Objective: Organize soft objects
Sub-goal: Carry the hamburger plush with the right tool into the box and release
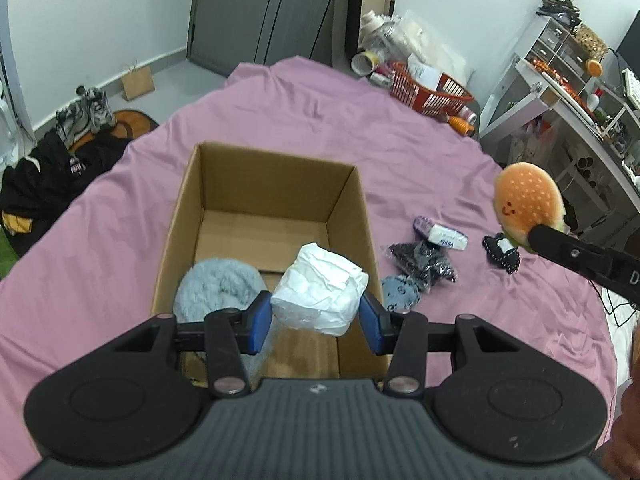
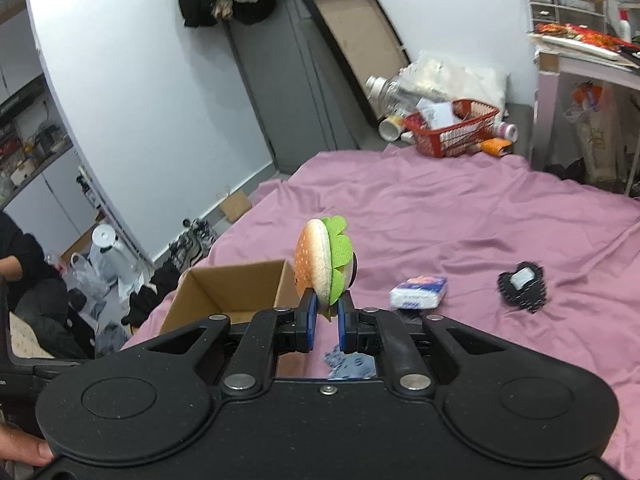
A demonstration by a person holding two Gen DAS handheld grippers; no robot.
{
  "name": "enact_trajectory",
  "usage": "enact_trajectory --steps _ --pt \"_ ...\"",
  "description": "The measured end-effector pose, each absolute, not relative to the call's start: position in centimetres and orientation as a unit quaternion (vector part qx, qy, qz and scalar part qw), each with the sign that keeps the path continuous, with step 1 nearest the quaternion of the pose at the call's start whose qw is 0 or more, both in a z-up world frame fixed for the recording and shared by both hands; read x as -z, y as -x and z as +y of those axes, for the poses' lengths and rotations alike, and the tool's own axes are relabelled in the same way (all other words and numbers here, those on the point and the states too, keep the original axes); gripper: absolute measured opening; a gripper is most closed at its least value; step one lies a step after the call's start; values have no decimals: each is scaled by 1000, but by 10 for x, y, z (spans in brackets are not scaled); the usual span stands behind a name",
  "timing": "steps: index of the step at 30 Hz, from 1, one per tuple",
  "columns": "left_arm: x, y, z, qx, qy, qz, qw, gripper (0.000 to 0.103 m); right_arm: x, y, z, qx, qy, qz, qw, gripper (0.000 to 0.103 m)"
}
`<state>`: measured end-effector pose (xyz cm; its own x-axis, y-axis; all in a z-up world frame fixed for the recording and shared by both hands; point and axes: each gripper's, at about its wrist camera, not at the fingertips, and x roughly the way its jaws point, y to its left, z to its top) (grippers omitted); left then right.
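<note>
Both grippers gripping soft items over the bed.

Left gripper [image 1: 316,316] is clasping a white bundle [image 1: 320,294] above the cardboard box [image 1: 280,184]; right gripper [image 2: 325,322] is pinching a burger plush [image 2: 324,266] standing on edge, face pointing left.

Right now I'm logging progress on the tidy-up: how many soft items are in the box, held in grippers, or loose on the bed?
In the cardboard box: 1, the grey fluffy item
Held in grippers: 2, the white bundle, the burger plush
Loose on the bed: 4, tissue pack, black bagged item, black pouch, blue-grey patterned cloth
Total: 7
</note>
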<state>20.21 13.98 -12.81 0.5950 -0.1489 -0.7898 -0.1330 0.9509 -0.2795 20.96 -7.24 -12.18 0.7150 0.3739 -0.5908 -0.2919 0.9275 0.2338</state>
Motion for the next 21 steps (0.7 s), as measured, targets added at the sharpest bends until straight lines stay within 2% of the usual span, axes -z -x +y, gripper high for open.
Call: enact_trajectory --steps 8,17,19,21 --pt "129 -206 148 13 165 458 874 53 137 -208 -43 -210 -45 353 910 11" --pt "111 -202 166 -18 155 447 881 53 139 -207 -21 -234 -44 364 901 11" --pt "107 -201 169 -24 152 444 883 53 140 -207 -16 -244 -41 365 898 12" --pt "102 -200 171 -28 148 442 884 54 139 -205 -11 -260 -38 371 891 20"
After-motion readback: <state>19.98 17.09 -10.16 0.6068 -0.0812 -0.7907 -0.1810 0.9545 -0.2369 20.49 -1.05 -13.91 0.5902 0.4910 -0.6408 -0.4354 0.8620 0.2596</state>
